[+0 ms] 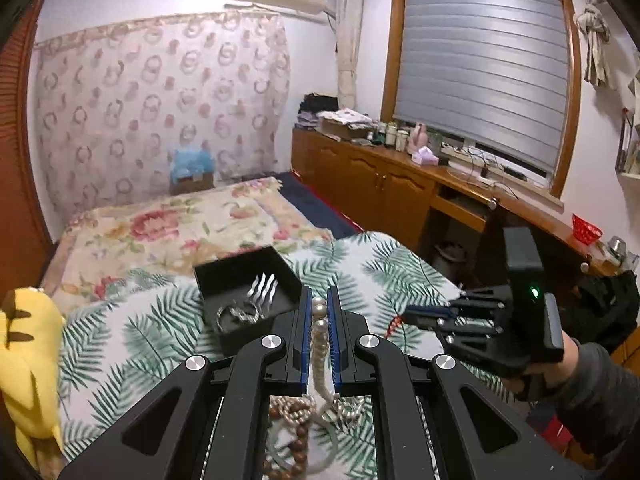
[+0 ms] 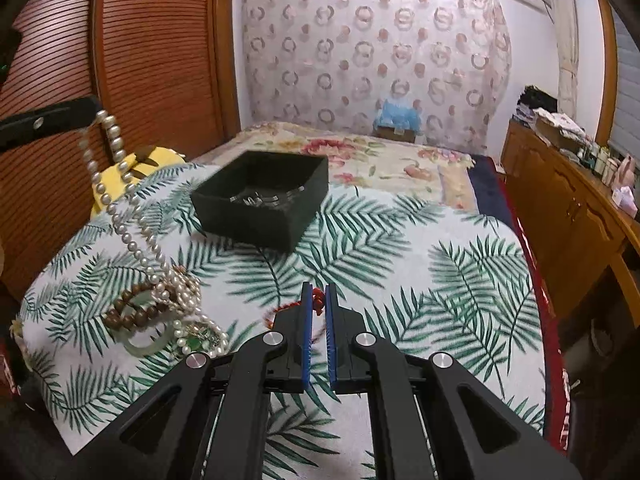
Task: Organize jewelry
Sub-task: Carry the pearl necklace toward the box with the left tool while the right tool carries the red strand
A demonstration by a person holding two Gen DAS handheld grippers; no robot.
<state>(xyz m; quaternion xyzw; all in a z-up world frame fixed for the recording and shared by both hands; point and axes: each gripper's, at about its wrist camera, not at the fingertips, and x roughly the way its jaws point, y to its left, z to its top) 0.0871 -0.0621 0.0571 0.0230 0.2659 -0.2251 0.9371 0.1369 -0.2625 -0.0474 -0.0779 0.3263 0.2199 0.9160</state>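
Note:
My left gripper (image 1: 319, 300) is shut on a pearl necklace (image 1: 320, 336) and lifts it off the leaf-print bedspread; in the right wrist view the strand (image 2: 120, 196) hangs from that gripper (image 2: 94, 114) down to a pile of jewelry. The pile holds a brown bead bracelet (image 2: 128, 312), a pale green bangle (image 2: 146, 344) and more pearls. A black open box (image 2: 260, 196) with silver pieces inside sits on the bed; in the left wrist view the box (image 1: 248, 284) lies just left of my fingers. My right gripper (image 2: 319, 294) is shut on a red bead string (image 2: 318, 304).
A yellow plush toy (image 1: 28, 352) lies at the bed's left edge. A wooden cabinet (image 1: 400, 184) with clutter runs along the right wall under the window. A slatted wooden wardrobe (image 2: 140, 52) stands left of the bed.

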